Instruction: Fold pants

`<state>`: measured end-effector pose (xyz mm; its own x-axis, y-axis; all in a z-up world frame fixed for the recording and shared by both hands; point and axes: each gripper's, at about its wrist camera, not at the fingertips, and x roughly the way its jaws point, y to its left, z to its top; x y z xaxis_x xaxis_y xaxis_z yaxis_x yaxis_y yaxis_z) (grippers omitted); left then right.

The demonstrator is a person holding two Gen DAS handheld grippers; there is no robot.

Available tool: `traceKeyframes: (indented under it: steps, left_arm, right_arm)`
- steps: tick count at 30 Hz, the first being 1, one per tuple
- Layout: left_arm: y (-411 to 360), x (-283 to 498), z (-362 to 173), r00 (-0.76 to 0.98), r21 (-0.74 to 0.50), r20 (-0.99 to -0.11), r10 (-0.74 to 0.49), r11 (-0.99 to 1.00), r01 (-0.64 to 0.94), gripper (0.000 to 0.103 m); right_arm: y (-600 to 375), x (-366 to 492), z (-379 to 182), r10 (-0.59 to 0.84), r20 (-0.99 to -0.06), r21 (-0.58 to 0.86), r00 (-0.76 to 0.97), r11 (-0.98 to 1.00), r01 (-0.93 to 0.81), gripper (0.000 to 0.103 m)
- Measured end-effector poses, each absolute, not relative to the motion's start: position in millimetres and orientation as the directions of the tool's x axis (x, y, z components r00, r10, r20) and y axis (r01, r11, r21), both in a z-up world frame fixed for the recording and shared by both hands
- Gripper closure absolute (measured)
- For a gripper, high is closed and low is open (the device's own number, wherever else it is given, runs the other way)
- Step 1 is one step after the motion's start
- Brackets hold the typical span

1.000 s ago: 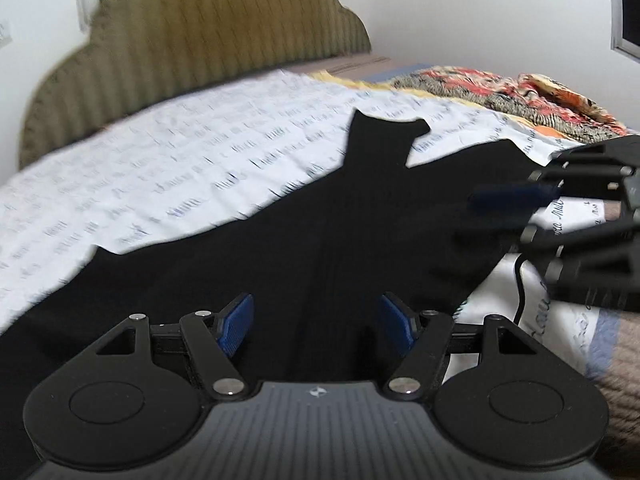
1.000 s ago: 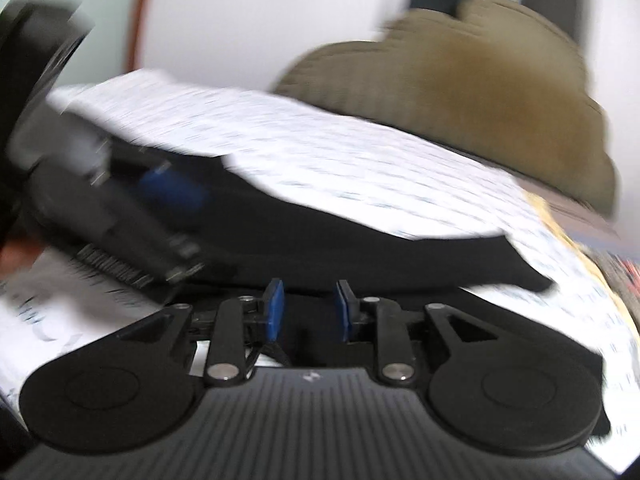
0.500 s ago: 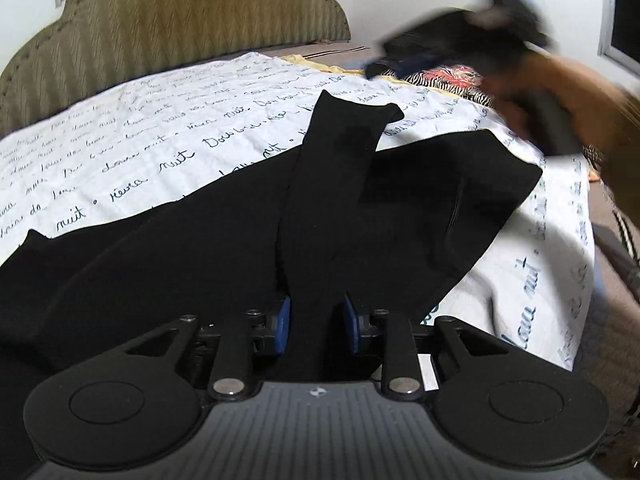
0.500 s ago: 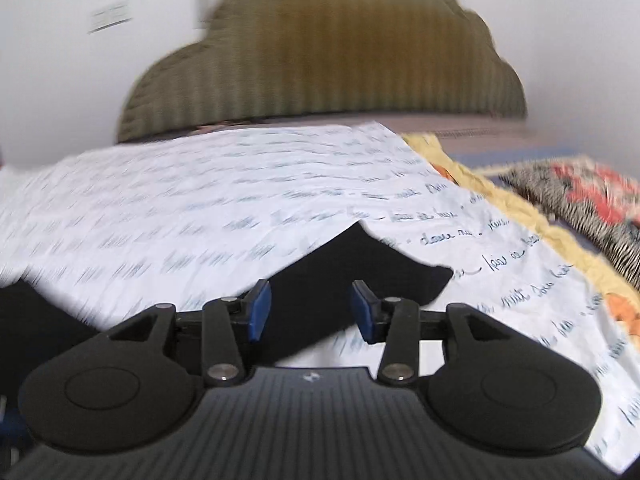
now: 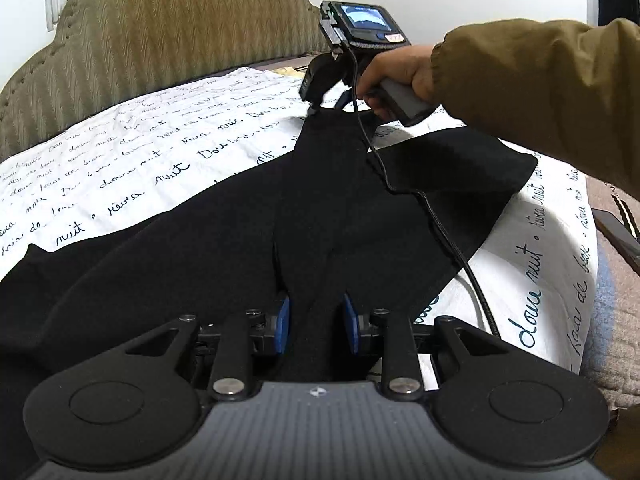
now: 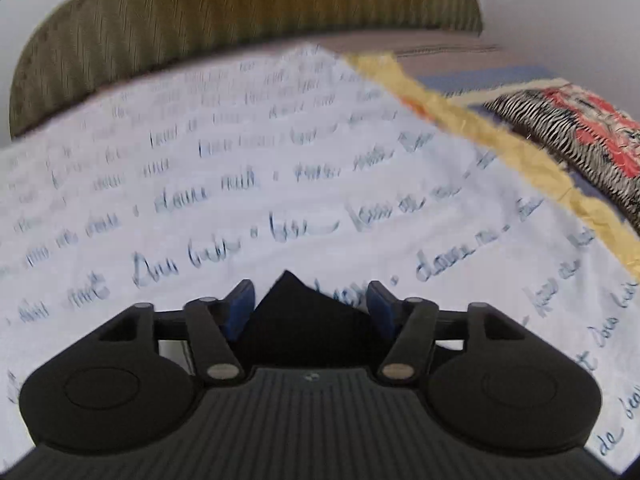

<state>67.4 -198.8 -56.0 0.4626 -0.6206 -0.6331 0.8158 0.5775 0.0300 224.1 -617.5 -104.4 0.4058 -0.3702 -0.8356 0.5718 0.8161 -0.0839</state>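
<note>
The black pants (image 5: pixel 224 248) lie spread on the white script-printed sheet (image 5: pixel 132 160) of the bed. A raised fold of the pants runs from my left tongs (image 5: pixel 314 328) toward 12 o'clock; their blue pads (image 5: pixel 282 322) are clenched on that fold. At the fold's far end, my right tongs (image 6: pixel 310 306) straddle a cloth corner; their jaws have just been closing, pads not yet pressing it. The headboard (image 5: pixel 168 36) stands at 11 o'clock.
</note>
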Motion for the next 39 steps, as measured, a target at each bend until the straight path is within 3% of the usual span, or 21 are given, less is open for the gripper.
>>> traceKeyframes:
  steps: [1,2,3,5,14,21,30,39]
  left_arm:
    - [-198.7,67.3,-55.7,0.463,0.028,-0.633,-0.621,0.578,0.815,0.076]
    - [-198.1,67.1,-55.0,0.463,0.028,-0.632,-0.621,0.579,0.815,0.076]
    - [-198.3,66.7,-54.8,0.464,0.03,-0.632,-0.62,0.579,0.815,0.076]
    - [-198.9,66.4,-54.6,0.467,0.034,-0.632,-0.618,0.58,0.814,0.076]
    - [-198.6,66.1,-50.3,0.482,0.034,-0.632,-0.607,0.599,0.8,0.076]
    - [-195.5,55.8,-46.1,0.499,0.074,-0.625,-0.601,0.59,0.804,0.082]
    - [-195.9,49.2,-43.6,0.491,0.088,-0.633,-0.599,0.574,0.814,0.085]
    - [-190.0,34.0,-39.8,0.471,0.105,-0.628,-0.619,0.532,0.84,0.085]
  right_arm:
    - [-617.1,225.2,-109.2,-0.36,-0.844,-0.086,0.396,0.821,0.564,0.075]
    - [-615.0,223.9,-108.3,-0.358,-0.837,-0.078,0.413,0.827,0.557,0.088]
    - [-612.7,222.0,-104.7,-0.363,-0.828,-0.076,0.428,0.828,0.555,0.093]
    - [-609.7,215.5,-92.6,-0.374,-0.805,-0.066,0.461,0.828,0.557,0.094]
    - [-612.4,148.6,-3.0,-0.378,-0.654,0.083,0.655,0.825,0.559,0.094]
    - [-618.5,42.0,39.1,-0.386,-0.552,0.296,0.739,0.738,0.606,0.094]
    - [-627.8,-86.7,6.3,-0.438,-0.564,0.45,0.7,0.547,0.706,0.094]
    - [-617.9,-152.1,-37.3,-0.444,-0.586,0.547,0.678,0.399,0.735,0.094]
